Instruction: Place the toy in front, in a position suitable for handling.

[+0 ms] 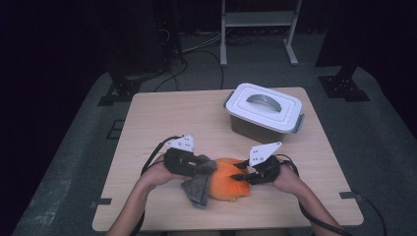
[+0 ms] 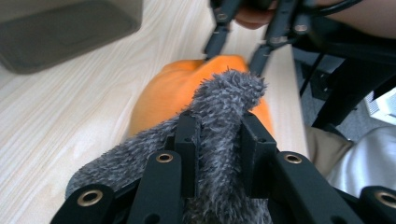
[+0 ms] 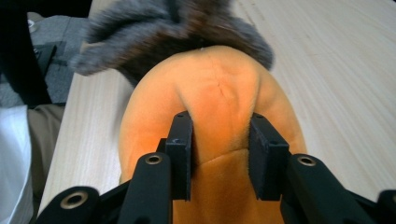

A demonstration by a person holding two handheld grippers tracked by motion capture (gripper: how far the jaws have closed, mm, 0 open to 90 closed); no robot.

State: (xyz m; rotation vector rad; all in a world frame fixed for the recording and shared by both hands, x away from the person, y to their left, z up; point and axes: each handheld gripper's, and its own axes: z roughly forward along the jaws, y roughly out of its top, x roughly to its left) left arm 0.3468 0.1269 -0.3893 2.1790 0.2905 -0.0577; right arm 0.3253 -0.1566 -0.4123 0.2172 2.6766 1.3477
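Item: orange plush toy with grey furry part, lying between our claws. Left gripper clamps the grey fur; right gripper pinches an orange fold. Risk: we judge opposing pulls could strain the seam, or fur could slip.

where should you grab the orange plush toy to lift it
Grip a pinched fold of the orange plush toy at its rounded orange end, coming in level from the person's right, as the right gripper does: the soft body bunches between the jaws. The left gripper takes the grey furry part from the opposite side, so the toy hangs between two holds.
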